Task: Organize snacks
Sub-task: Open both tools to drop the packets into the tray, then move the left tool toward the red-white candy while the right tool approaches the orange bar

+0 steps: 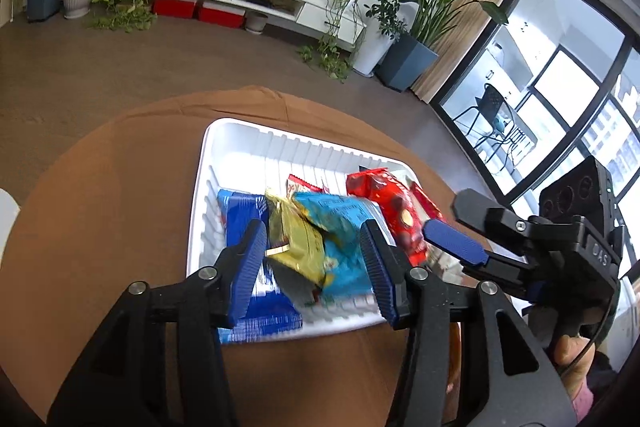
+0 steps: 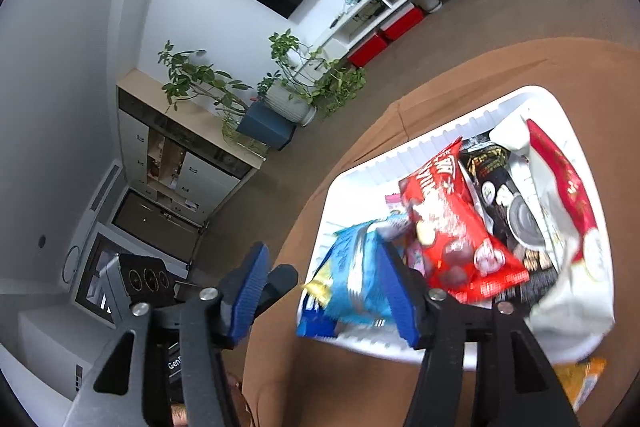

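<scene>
Most of the sorting looks done, judging by how things lie. The white basket (image 1: 202, 195) sits near the middle of the round brown-clothed table (image 1: 100, 207), and it holds nearly all the snacks in view: a dark blue packet (image 1: 240, 211) along its left side, a yellow-gold packet (image 1: 294, 239) and a light blue packet (image 1: 340, 227) overlapping in the middle, and a red packet (image 1: 394, 215) toward its right side. The right wrist view adds a black packet (image 2: 494, 183) and a white-and-red bag (image 2: 560, 227) piled against the basket's far right wall.

The left gripper (image 1: 316, 251) hangs over the basket's near edge with its jaws apart; the yellow-gold and light blue packets lie between and below the pads, blurred, and the pads do not appear to press on them (they look dropped rather than held). The right gripper (image 2: 324, 287) is also spread, straddling the basket's near left corner, with nothing clamped.

What seems left: an orange packet (image 2: 582, 379) lies on the cloth just outside the basket's near right corner, and the heap inside is loose and overlapping, so some tidying may remain. Whether other snacks wait elsewhere on the table cannot be told.
</scene>
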The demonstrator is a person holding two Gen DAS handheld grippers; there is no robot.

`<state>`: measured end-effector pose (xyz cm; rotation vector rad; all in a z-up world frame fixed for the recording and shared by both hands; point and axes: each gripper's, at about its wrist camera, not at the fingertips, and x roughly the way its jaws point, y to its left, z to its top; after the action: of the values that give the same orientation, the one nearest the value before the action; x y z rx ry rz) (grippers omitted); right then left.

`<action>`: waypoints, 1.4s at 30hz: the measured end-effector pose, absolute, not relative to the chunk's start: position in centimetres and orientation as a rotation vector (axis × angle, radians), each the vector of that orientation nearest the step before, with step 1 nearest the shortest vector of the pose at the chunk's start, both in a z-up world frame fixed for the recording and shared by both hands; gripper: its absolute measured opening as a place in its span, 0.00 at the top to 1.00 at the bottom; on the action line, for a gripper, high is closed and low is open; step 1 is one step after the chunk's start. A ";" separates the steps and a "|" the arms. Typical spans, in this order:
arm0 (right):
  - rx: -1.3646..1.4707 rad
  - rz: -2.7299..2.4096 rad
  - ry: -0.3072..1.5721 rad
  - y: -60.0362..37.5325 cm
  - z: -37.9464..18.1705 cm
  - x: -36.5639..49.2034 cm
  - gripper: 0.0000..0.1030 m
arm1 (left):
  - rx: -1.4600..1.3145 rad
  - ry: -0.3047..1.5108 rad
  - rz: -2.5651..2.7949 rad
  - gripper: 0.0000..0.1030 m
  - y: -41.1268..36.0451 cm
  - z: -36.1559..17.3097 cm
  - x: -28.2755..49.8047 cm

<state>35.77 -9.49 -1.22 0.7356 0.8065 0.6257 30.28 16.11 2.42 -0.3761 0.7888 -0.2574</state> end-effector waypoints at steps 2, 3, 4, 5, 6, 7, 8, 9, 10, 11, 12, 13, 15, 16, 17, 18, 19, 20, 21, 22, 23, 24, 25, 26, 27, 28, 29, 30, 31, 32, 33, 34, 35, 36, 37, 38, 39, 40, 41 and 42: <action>0.729 0.636 0.796 -9.8 -0.8 34.2 0.38 | -0.366 0.775 -0.255 0.51 16.1 2.9 28.6; 0.723 0.639 0.792 -9.9 -0.6 33.5 0.38 | -0.360 0.772 -0.252 0.51 16.0 3.0 27.8; 0.714 0.640 0.785 -10.1 -0.4 32.7 0.38 | -0.354 0.772 -0.249 0.51 15.9 3.1 27.2; 0.704 0.638 0.781 -10.3 -0.2 31.9 0.37 | -0.346 0.775 -0.249 0.51 15.8 3.1 26.2; 0.694 0.637 0.777 -10.5 -0.1 31.1 0.36 | -0.339 0.777 -0.249 0.51 15.7 3.0 25.6; 0.683 0.633 0.772 -10.8 -0.1 30.1 0.35 | -0.329 0.779 -0.248 0.51 15.5 3.1 24.8; 0.674 0.630 0.769 -11.0 0.0 29.4 0.34 | -0.316 0.780 -0.245 0.51 15.3 3.1 23.7; 0.662 0.629 0.767 -11.2 -0.1 28.6 0.33 | -0.306 0.782 -0.243 0.51 15.1 3.1 22.9; 0.645 0.624 0.766 -11.3 -0.1 27.6 0.33 | -0.292 0.785 -0.243 0.50 14.8 3.0 21.9; 0.634 0.619 0.766 -11.5 -0.2 26.9 0.33 | -0.284 0.790 -0.243 0.47 14.6 2.7 21.1; 0.621 0.614 0.764 -11.7 -0.3 25.9 0.32 | -0.277 0.794 -0.240 0.46 14.3 2.6 20.6; 0.611 0.610 0.764 -11.9 -0.5 25.2 0.32 | -0.272 0.796 -0.241 0.46 14.0 2.5 19.8; 0.579 0.596 0.761 -12.2 -0.7 23.7 0.32 | -0.254 0.800 -0.247 0.45 13.2 2.2 18.4; 0.562 0.586 0.758 -12.4 -0.8 23.0 0.32 | -0.232 0.802 -0.247 0.45 12.7 2.0 17.5; 0.548 0.576 0.753 -12.6 -1.0 22.5 0.32 | -0.217 0.803 -0.246 0.43 12.3 2.0 17.1; 0.530 0.564 0.748 -12.8 -1.1 21.6 0.31 | -0.198 0.803 -0.244 0.41 11.9 2.0 16.5; 0.519 0.557 0.747 -13.1 -1.3 21.6 0.31 | -0.177 0.800 -0.244 0.40 11.4 2.0 15.8; 0.507 0.548 0.746 -13.3 -1.5 21.1 0.31 | -0.159 0.800 -0.246 0.40 10.9 2.0 15.3; 0.494 0.539 0.744 -13.5 -1.6 20.6 0.31 | -0.143 0.800 -0.250 0.40 10.5 1.9 15.0; 0.481 0.526 0.745 -13.7 -1.9 19.9 0.31 | -0.123 0.801 -0.255 0.40 10.1 1.9 14.4; 0.474 0.519 0.747 -13.9 -2.2 19.5 0.30 | -0.099 0.803 -0.259 0.40 9.6 1.8 13.7; 0.466 0.512 0.749 -14.1 -2.5 19.1 0.30 | -0.074 0.803 -0.261 0.40 9.1 1.8 13.0; 0.462 0.502 0.752 -14.3 -2.8 18.6 0.30 | -0.061 0.803 -0.262 0.39 8.8 1.9 12.7; 0.459 0.495 0.755 -14.4 -3.1 18.4 0.29 | -0.042 0.802 -0.263 0.39 8.4 1.9 12.1; 0.457 0.491 0.759 -14.6 -3.3 18.2 0.29 | -0.023 0.801 -0.265 0.39 8.1 1.9 11.7; 0.456 0.485 0.762 -14.7 -3.6 18.0 0.29 | -0.002 0.800 -0.269 0.38 7.6 1.9 11.1; 0.455 0.476 0.765 -14.8 -3.8 17.9 0.29 | 0.014 0.801 -0.271 0.38 7.3 1.7 10.7; 0.453 0.472 0.765 -15.0 -3.9 17.7 0.29 | 0.024 0.801 -0.273 0.37 7.3 1.6 10.6; 0.455 0.467 0.765 -15.2 -4.1 17.6 0.29 | 0.037 0.805 -0.279 0.37 7.1 1.5 10.2; 0.457 0.462 0.765 -15.3 -4.2 17.5 0.29 | 0.052 0.809 -0.284 0.37 6.8 1.3 9.8; 0.456 0.460 0.763 -15.3 -4.2 17.3 0.29 | 0.065 0.811 -0.286 0.37 6.7 1.2 9.6; 0.450 0.457 0.760 -15.3 -4.1 17.3 0.29 | 0.077 0.812 -0.289 0.37 6.5 1.0 9.4; 0.442 0.450 0.754 -15.4 -4.1 17.2 0.29 | 0.091 0.814 -0.292 0.37 6.3 0.9 9.1; 0.438 0.448 0.751 -15.3 -4.0 17.1 0.29 | 0.102 0.815 -0.295 0.37 6.1 0.8 8.8; 0.431 0.449 0.748 -15.3 -4.0 17.0 0.28 | 0.108 0.817 -0.298 0.37 6.2 0.8 8.6; 0.427 0.448 0.745 -15.3 -3.9 16.9 0.28 | 0.119 0.820 -0.300 0.37 6.0 0.6 8.4; 0.420 0.444 0.742 -15.2 -3.9 16.9 0.27 | 0.130 0.823 -0.305 0.37 5.9 0.5 8.2; 0.415 0.442 0.742 -15.1 -3.9 16.8 0.27 | 0.141 0.826 -0.309 0.37 5.7 0.4 8.0; 0.411 0.441 0.741 -15.1 -3.9 16.7 0.27 | 0.153 0.829 -0.311 0.37 5.6 0.3 7.8; 0.409 0.440 0.742 -15.0 -4.0 16.7 0.27 | 0.167 0.831 -0.313 0.37 5.5 0.1 7.7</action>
<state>16.70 -15.05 -3.95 0.4088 0.7417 0.4398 7.65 5.47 0.15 0.1669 0.8315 -0.3134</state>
